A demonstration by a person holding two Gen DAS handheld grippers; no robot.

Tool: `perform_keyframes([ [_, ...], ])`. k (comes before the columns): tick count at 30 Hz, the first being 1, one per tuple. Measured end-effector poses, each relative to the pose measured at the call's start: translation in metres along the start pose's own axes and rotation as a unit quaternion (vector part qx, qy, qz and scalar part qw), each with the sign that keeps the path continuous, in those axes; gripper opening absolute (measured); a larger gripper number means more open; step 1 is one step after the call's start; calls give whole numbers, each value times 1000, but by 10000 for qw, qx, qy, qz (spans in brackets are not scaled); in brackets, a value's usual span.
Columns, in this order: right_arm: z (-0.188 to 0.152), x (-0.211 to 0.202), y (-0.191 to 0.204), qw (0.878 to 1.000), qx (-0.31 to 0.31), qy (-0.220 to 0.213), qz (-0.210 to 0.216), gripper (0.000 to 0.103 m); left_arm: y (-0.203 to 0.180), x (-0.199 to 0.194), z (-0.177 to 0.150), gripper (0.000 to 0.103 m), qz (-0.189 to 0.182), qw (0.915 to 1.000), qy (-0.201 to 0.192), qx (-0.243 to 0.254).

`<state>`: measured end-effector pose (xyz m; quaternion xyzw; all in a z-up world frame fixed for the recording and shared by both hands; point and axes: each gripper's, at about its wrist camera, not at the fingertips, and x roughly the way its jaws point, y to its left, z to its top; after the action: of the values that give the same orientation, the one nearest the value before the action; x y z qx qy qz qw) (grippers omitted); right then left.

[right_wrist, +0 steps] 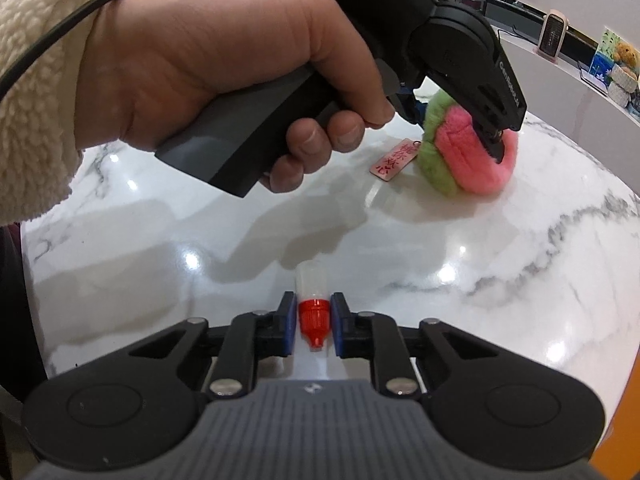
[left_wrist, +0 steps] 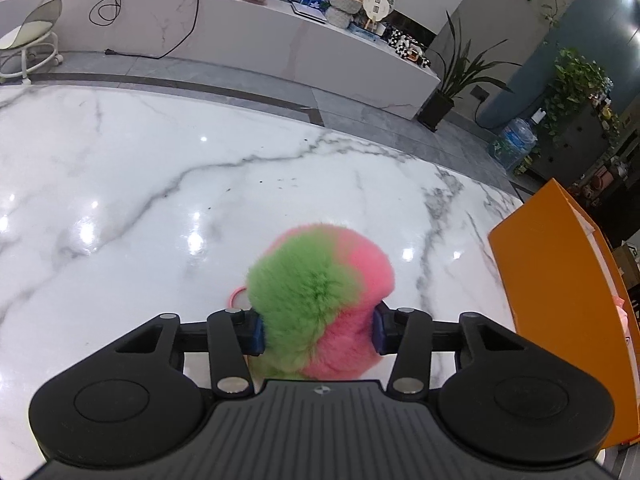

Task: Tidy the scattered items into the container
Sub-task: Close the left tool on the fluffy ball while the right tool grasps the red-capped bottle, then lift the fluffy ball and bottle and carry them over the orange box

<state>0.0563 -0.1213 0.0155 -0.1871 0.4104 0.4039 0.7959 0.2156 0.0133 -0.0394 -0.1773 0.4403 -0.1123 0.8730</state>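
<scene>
A fluffy green and pink pompom [left_wrist: 320,296] rests on the white marble table [left_wrist: 120,184], and my left gripper [left_wrist: 318,330] is shut on it, both blue pads pressed into the fur. A pink tag [right_wrist: 393,159] lies attached beside the pompom [right_wrist: 468,152] in the right wrist view, where a hand holds the left gripper [right_wrist: 456,116]. My right gripper [right_wrist: 314,322] is shut on a small clear bottle with a red cap [right_wrist: 314,312] that lies on the table. An orange container [left_wrist: 560,304] stands at the right.
A person's hand [right_wrist: 224,72] in a cream fleece sleeve [right_wrist: 36,80] fills the upper left of the right wrist view. Beyond the table are a white counter [left_wrist: 224,36] with cables, a stool [left_wrist: 32,40], potted plants [left_wrist: 456,76] and a water jug [left_wrist: 516,140].
</scene>
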Motion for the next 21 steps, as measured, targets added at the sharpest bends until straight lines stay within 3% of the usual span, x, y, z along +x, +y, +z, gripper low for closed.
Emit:
perform_keyframes([
  [4, 7, 12, -9, 10000, 46, 8, -29, 20, -3, -5, 0, 51, -70, 10000, -12, 17],
  [13, 21, -3, -16, 9994, 165, -252, -173, 20, -13, -30, 5, 50, -215, 9996, -181, 39],
  [21, 33, -18, -43, 9953, 504, -560, -607, 20, -34, -56, 11, 50, -423, 9982, -407, 118],
])
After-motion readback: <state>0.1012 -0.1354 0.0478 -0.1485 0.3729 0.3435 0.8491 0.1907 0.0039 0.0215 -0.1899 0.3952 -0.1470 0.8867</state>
